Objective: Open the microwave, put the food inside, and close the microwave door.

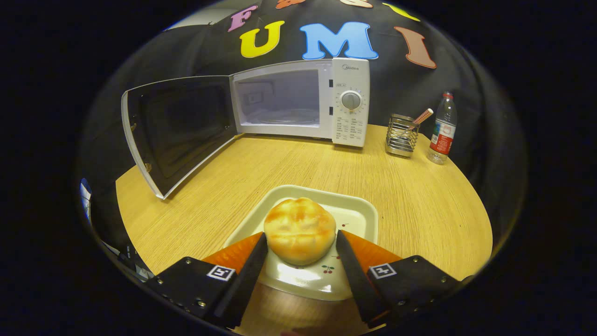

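On wooden table (419, 196), claw (301, 240) grips round golden bun (300, 229) over tray (359, 212); microwave (347, 102) open.

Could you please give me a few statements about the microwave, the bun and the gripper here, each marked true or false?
1. The microwave has its door swung open. True.
2. The bun sits inside the microwave. False: it lies on the tray on the table, in front of the microwave.
3. The hand-held gripper has one finger on each side of the bun. True: both appear to press its sides.
4. The water bottle lies on its side. False: it stands upright beside the wire holder.
5. The microwave's cavity already holds a plate of food. False: no food shows in it.
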The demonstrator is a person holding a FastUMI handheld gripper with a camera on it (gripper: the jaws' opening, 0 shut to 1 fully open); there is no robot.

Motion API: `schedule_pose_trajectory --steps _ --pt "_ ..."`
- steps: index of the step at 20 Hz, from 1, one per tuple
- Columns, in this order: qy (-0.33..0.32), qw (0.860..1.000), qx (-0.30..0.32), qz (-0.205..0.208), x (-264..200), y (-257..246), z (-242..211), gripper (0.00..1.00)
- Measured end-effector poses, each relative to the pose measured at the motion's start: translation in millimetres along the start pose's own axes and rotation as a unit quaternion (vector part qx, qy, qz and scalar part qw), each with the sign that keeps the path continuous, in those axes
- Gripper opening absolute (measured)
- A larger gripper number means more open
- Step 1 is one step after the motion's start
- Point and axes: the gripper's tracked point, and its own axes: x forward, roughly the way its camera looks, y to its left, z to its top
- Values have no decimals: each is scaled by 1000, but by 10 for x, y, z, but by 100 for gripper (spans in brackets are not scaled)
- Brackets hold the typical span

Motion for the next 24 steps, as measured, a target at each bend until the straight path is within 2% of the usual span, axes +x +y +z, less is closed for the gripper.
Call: schedule_pose_trajectory --steps 1,3,6,10,13,17,24 --pt "-3 1000 2 -1 6 -5 -2 84" --pt "-16 1000 6 -7 -32 -2 37 66" --pt "-37 999 8 10 -141 144 158 65" --pt "-113 992 48 38 -271 421 768 65" --pt "-142 986 72 52 -205 647 1070 65" --pt "-162 983 76 52 12 894 1373 65" --pt "-181 969 159 63 626 1144 1877 65"
